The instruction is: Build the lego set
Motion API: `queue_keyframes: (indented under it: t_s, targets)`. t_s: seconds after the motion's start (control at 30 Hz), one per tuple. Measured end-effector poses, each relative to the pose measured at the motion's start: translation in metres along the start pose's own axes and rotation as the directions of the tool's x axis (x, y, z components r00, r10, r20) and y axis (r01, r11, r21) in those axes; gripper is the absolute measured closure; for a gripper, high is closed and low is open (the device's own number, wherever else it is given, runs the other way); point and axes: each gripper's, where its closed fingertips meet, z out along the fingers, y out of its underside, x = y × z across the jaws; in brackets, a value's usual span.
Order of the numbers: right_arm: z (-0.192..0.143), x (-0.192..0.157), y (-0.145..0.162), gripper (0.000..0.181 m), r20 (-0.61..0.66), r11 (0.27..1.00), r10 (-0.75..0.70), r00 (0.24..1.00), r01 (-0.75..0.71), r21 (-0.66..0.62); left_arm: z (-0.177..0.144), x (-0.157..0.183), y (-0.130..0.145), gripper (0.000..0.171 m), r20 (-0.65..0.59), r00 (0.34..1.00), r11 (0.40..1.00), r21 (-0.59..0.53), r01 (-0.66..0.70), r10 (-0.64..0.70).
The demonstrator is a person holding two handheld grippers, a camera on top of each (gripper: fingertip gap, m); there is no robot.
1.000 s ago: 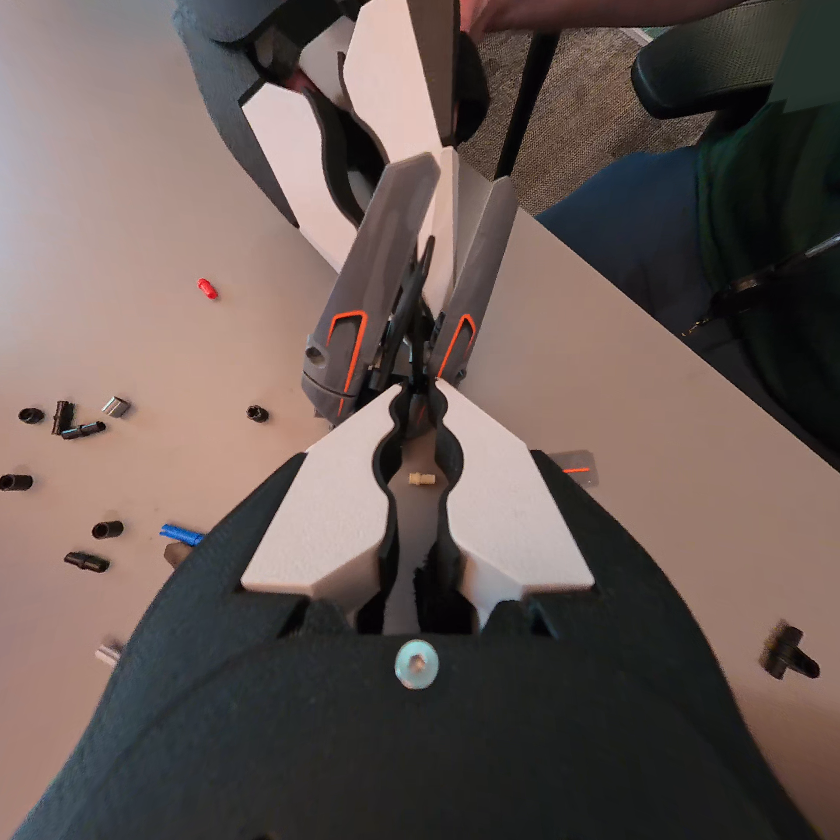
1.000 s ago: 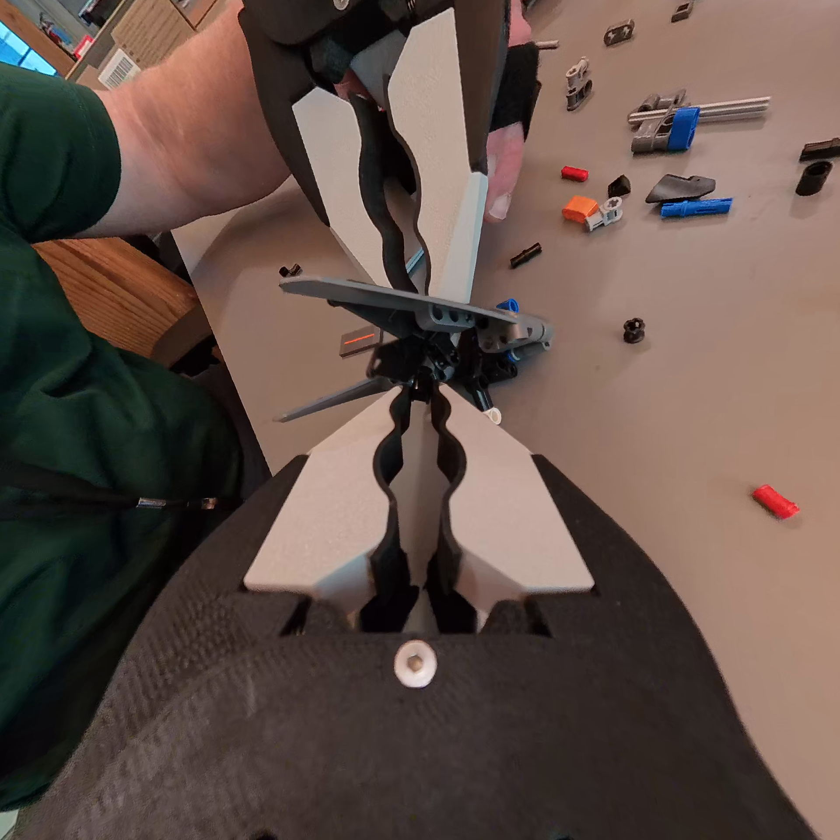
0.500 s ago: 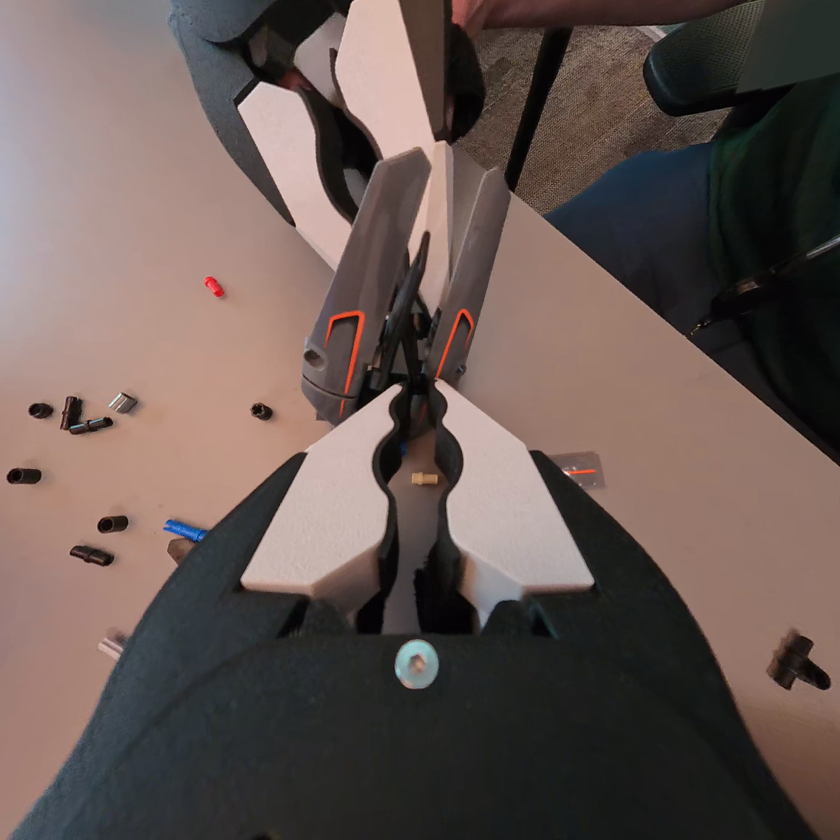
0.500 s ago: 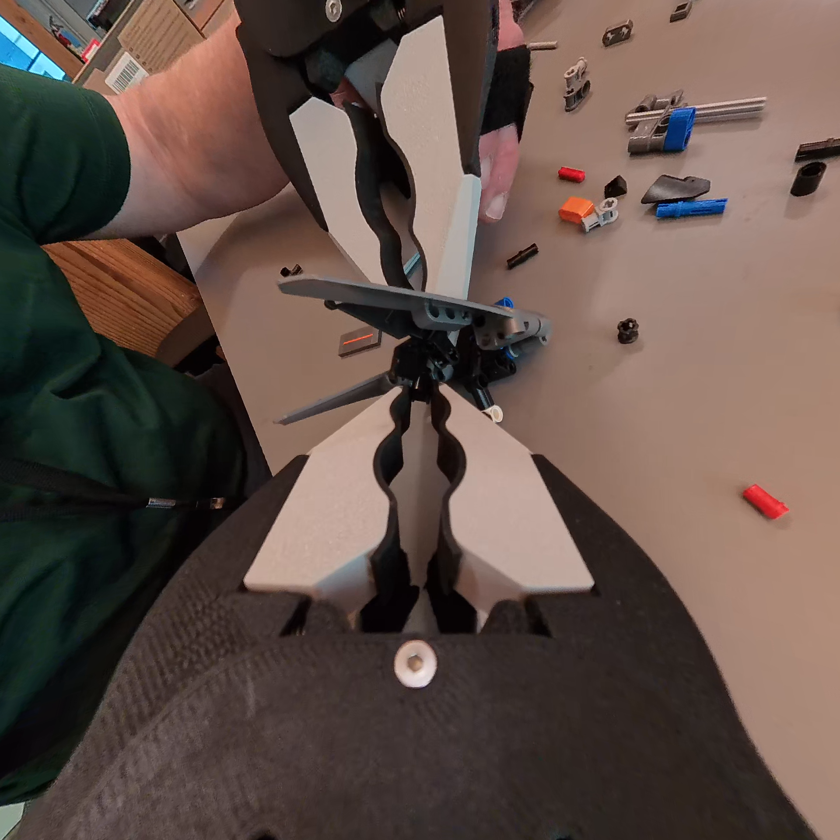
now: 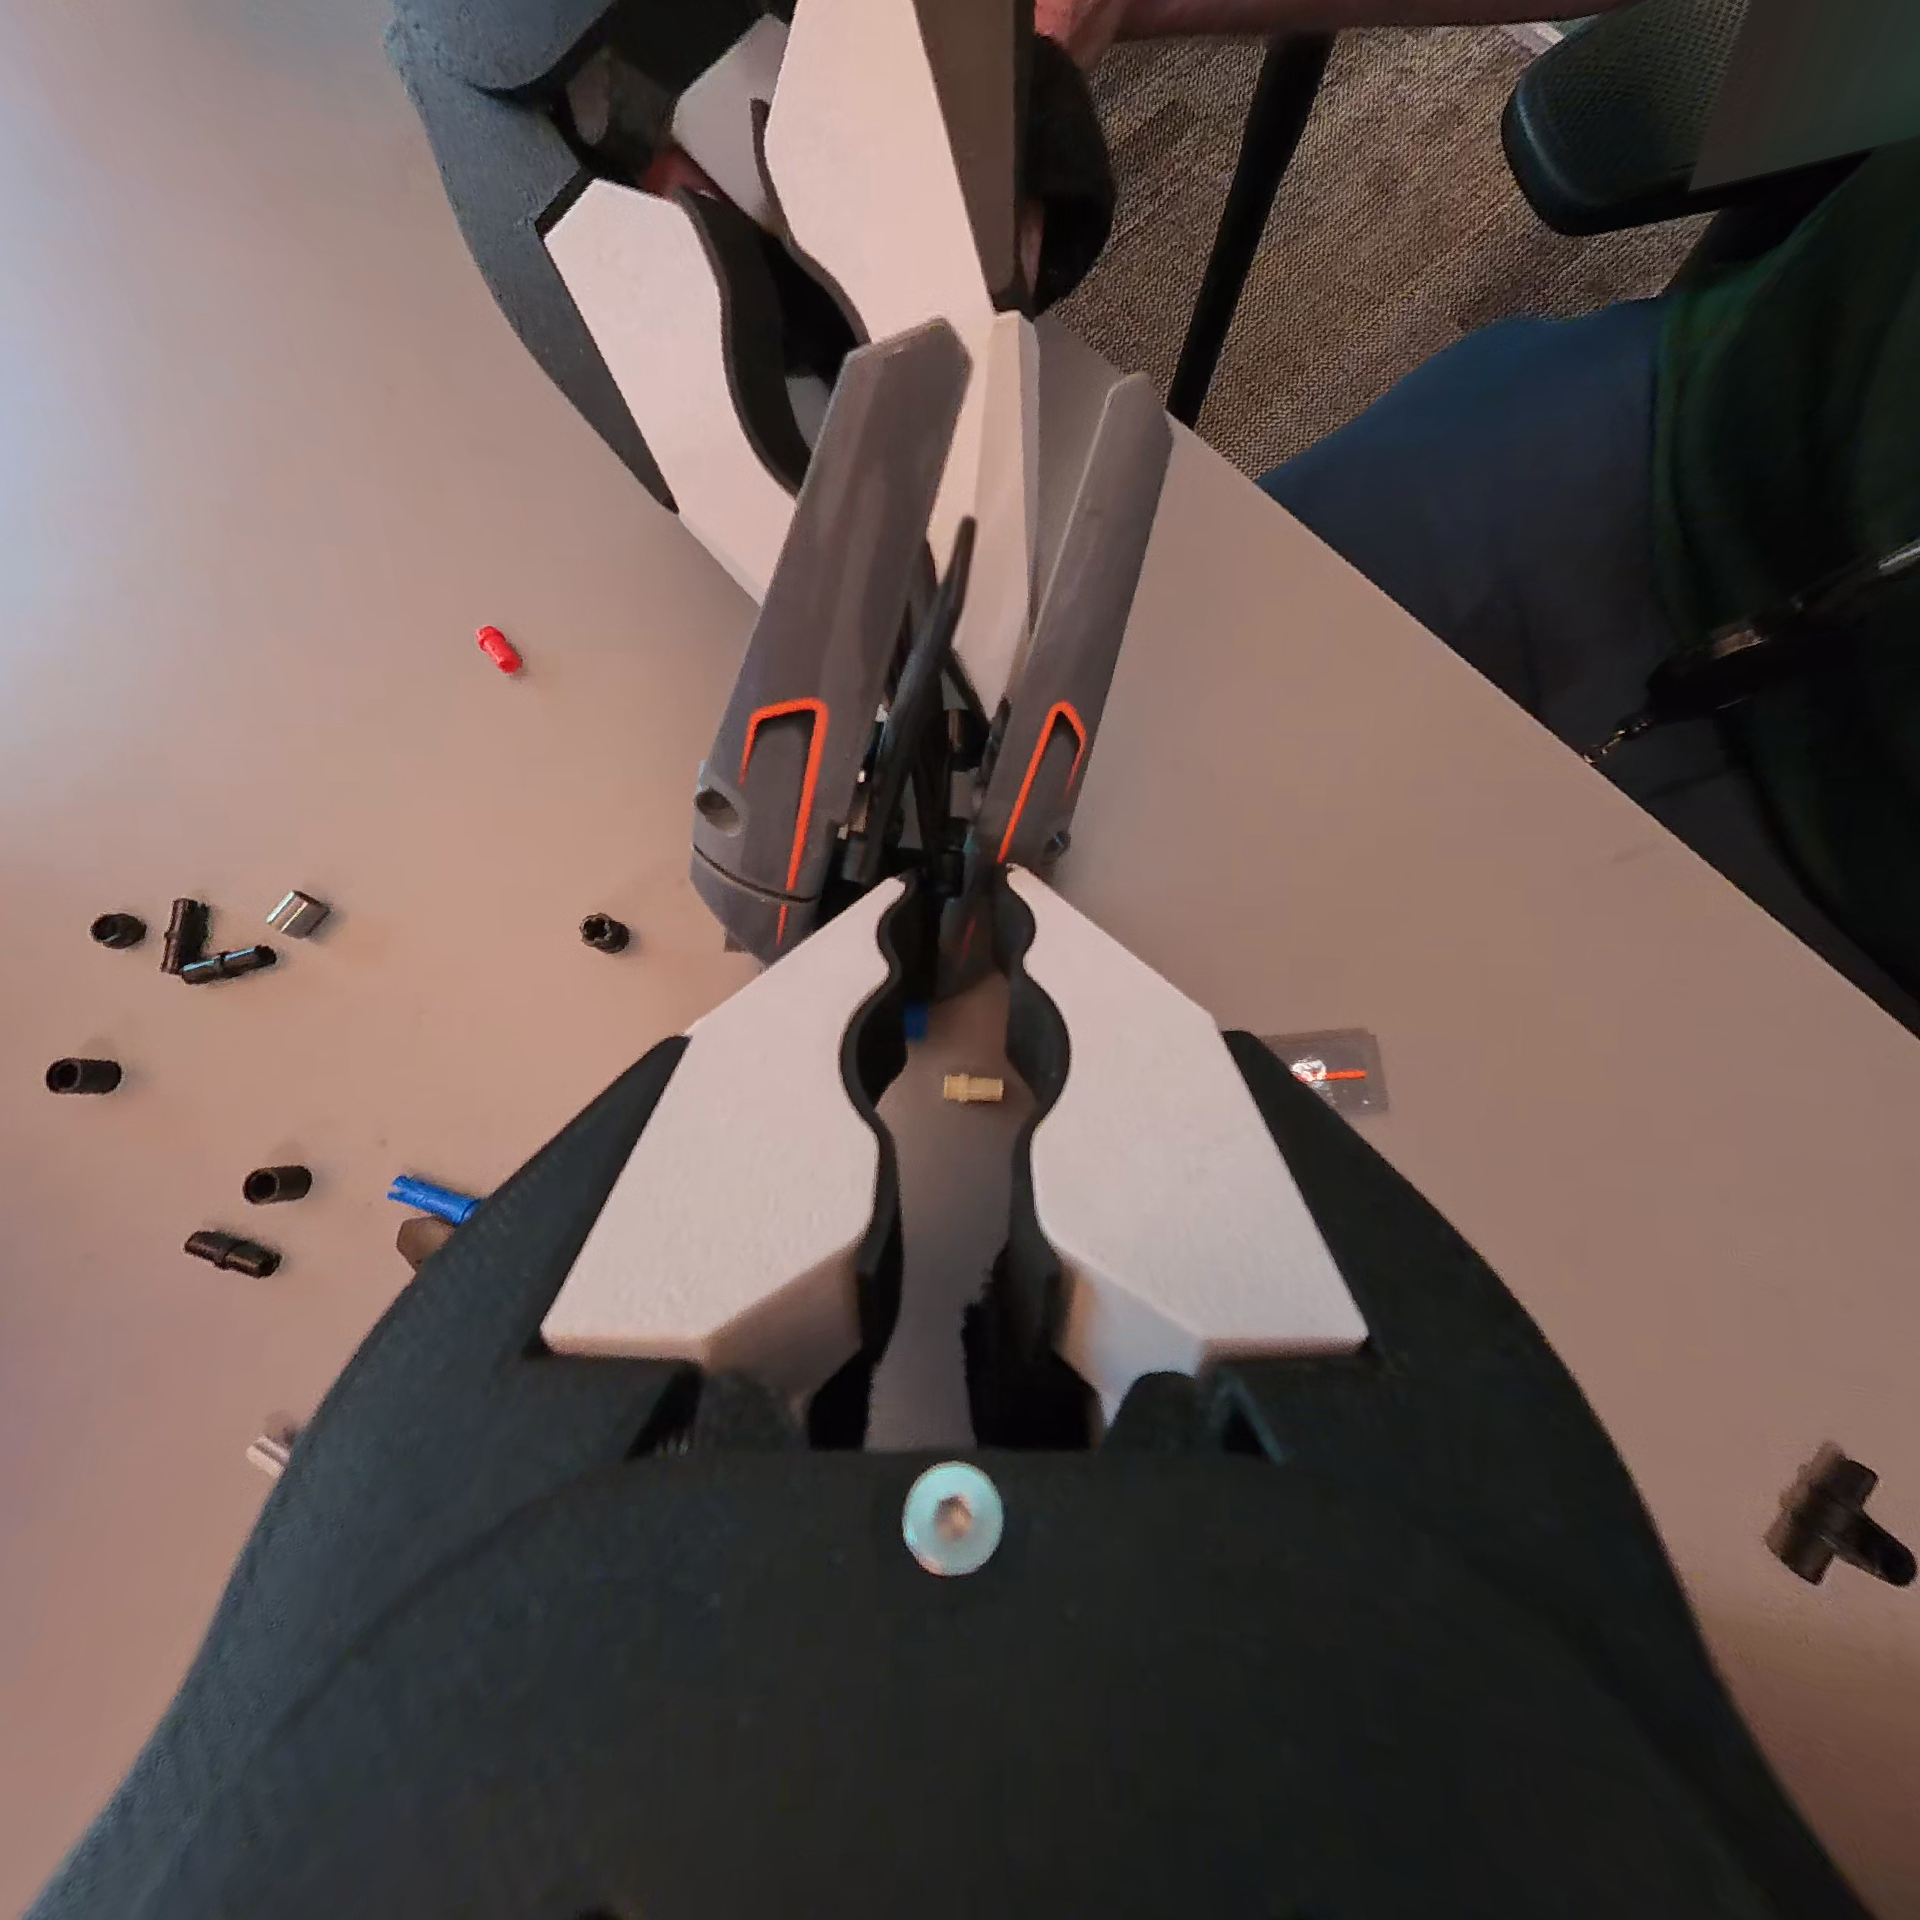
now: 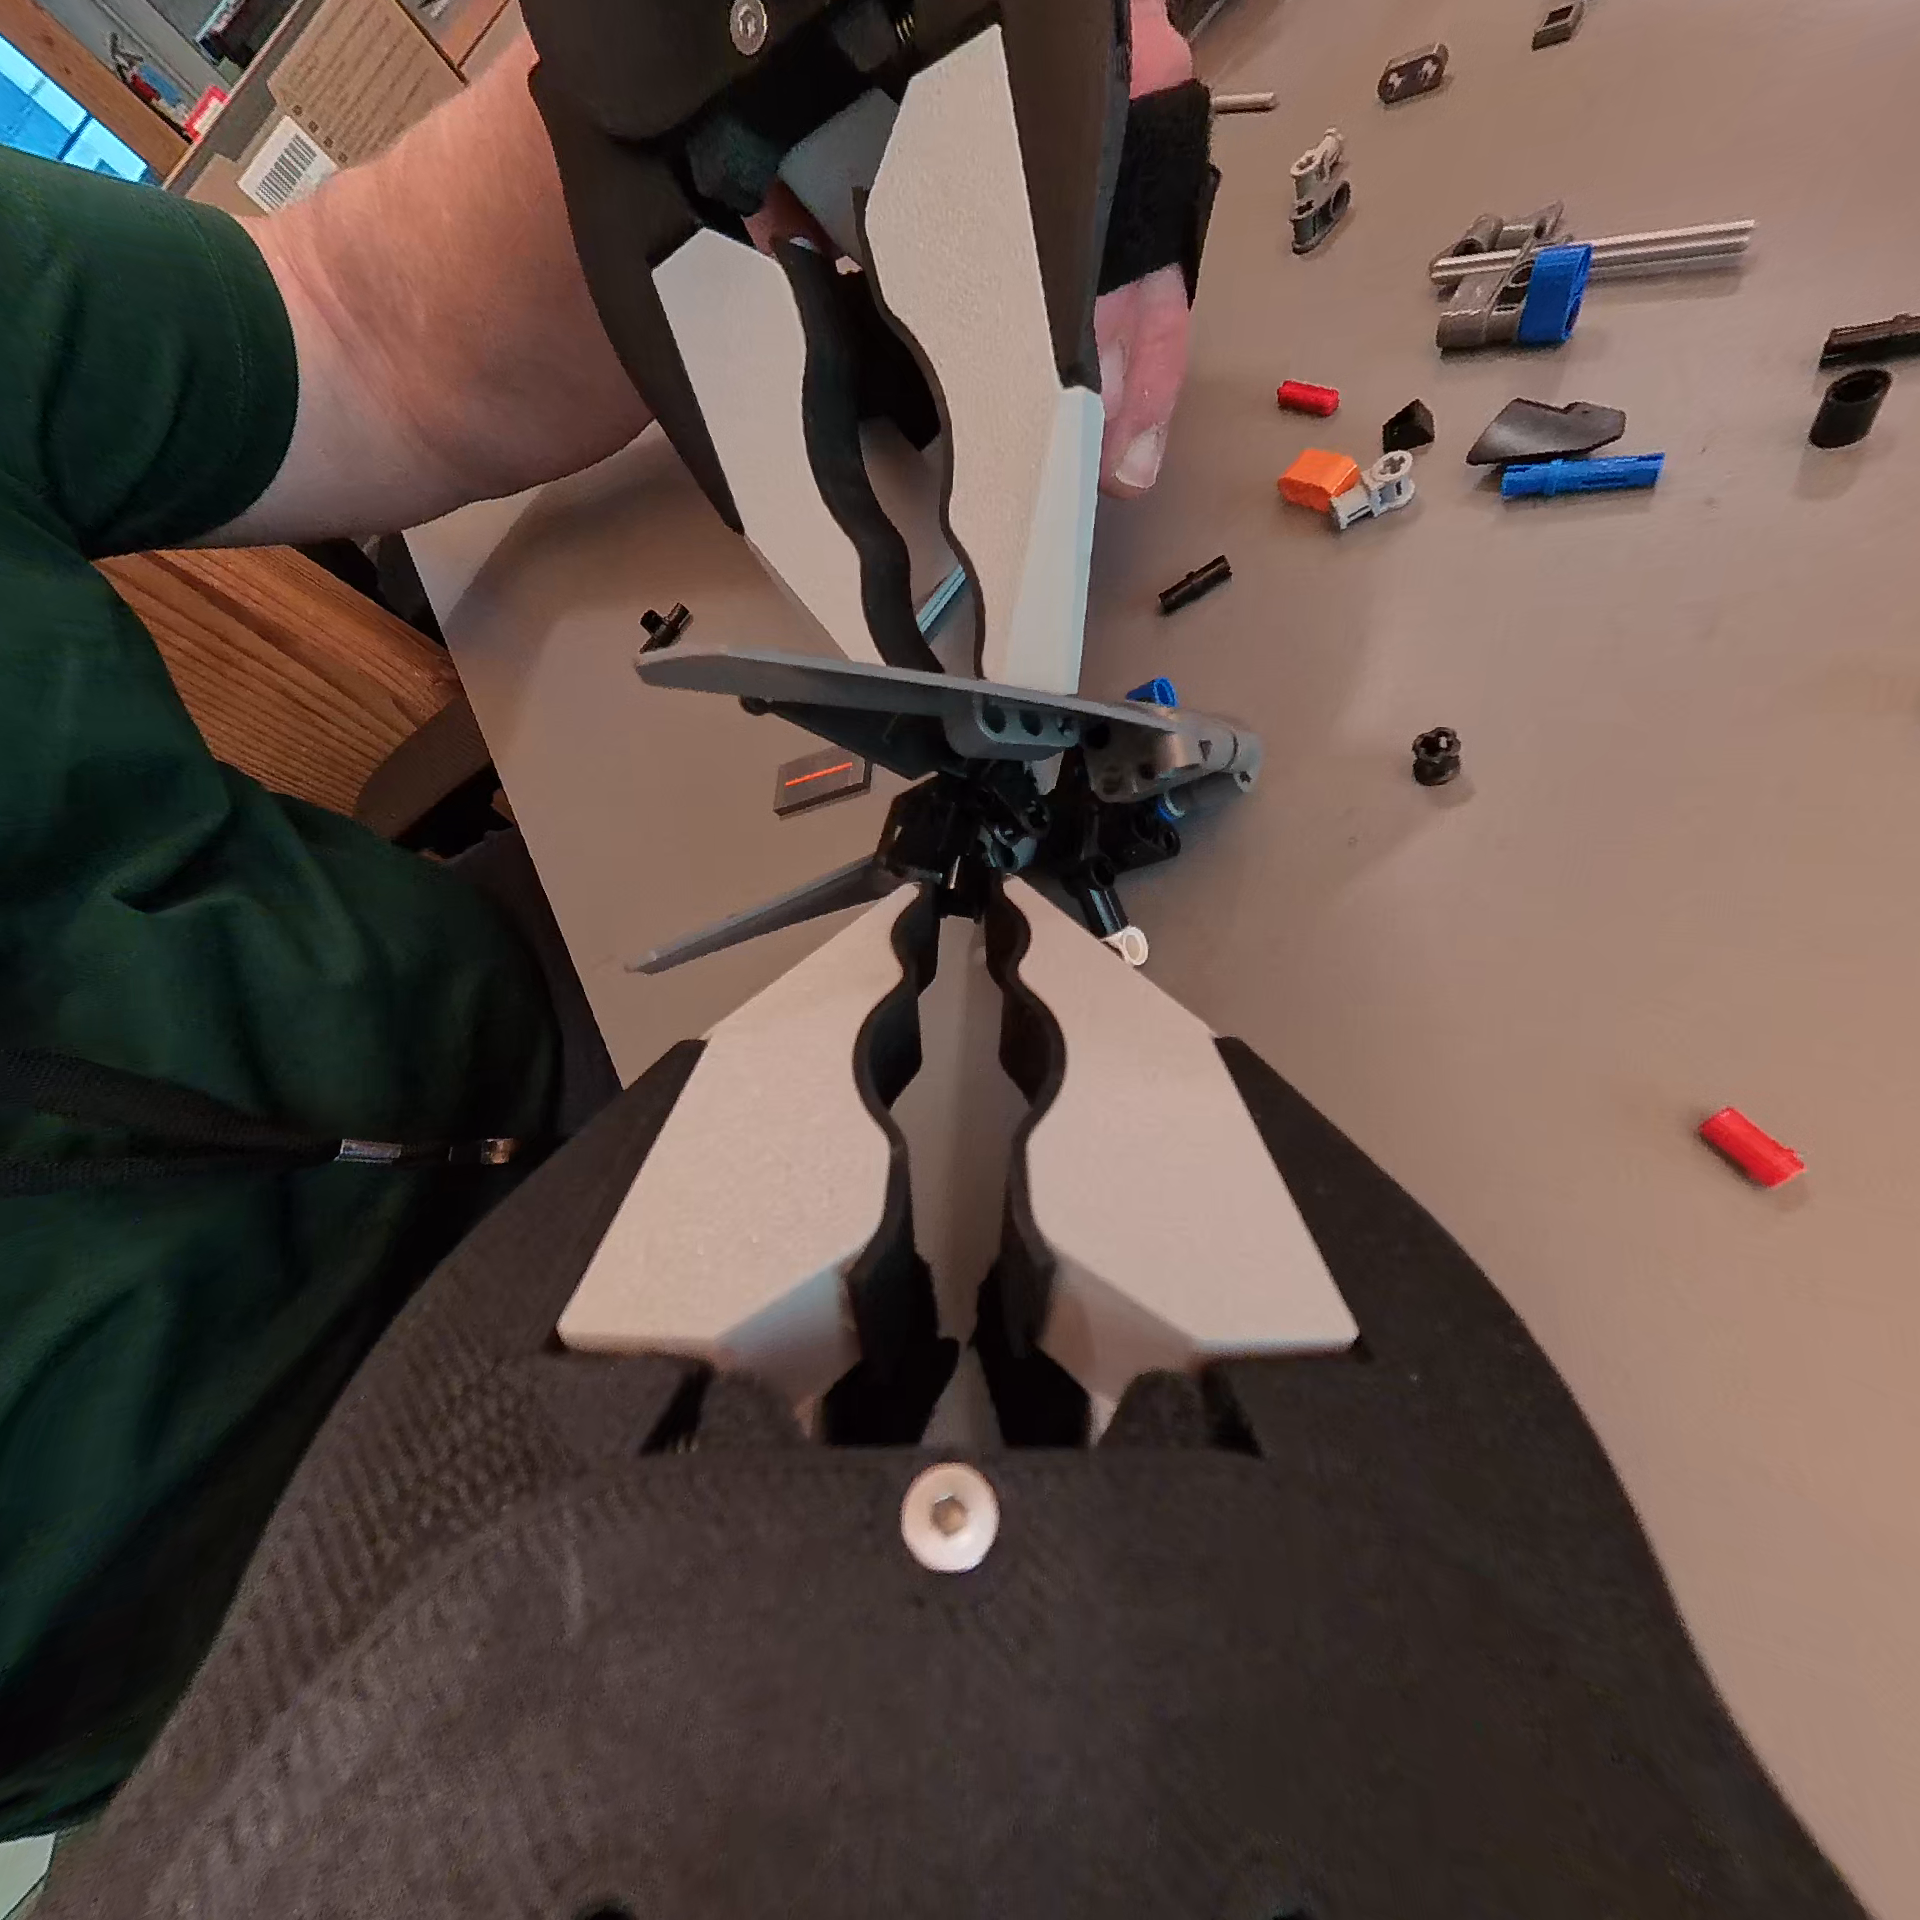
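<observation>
The Lego model (image 5: pixel 831 644) has grey wing panels with orange lines around a black core. It is held in the air over the table edge. My left gripper (image 5: pixel 951 891) is shut on its near end. In the right wrist view the model (image 6: pixel 904 694) lies crosswise, and my right gripper (image 6: pixel 961 899) is shut on the black core. The left gripper (image 6: pixel 971 665) comes down onto the model from above there. The right gripper's fingers (image 5: pixel 894 187) reach in from the top of the left wrist view, one running between the panels.
Loose parts lie on the grey table (image 6: pixel 1455 1351): a red pin (image 5: pixel 499 649), black pins (image 5: pixel 223 961), a blue pin (image 5: pixel 431 1195), a tan pin (image 5: pixel 974 1088), a dark tile (image 5: pixel 1335 1070). Farther off are a grey-blue axle assembly (image 6: pixel 1538 281), an orange piece (image 6: pixel 1317 478) and a red pin (image 6: pixel 1751 1146). The person sits at the table edge. Between my left fingertips and the dark tile (image 5: pixel 1335 1070) there is roughly 8 cm. The right camera catches it too, in the right wrist view (image 6: pixel 798 780).
Both grippers keep their hold on the model. The pair has drifted only slightly over the table. Nothing was let go or picked up.
</observation>
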Motion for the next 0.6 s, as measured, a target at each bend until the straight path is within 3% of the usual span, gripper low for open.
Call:
queue_keyframes:
  t_s: [0.6]
  targets:
    - [-0.0018,0.0011,0.0001,0.175,0.003,1.000,-0.010,1.000,0.010,-0.004,0.0014,0.0002,-0.0019,0.167,-0.013,1.000,1.000,0.005,-0.011,0.011]
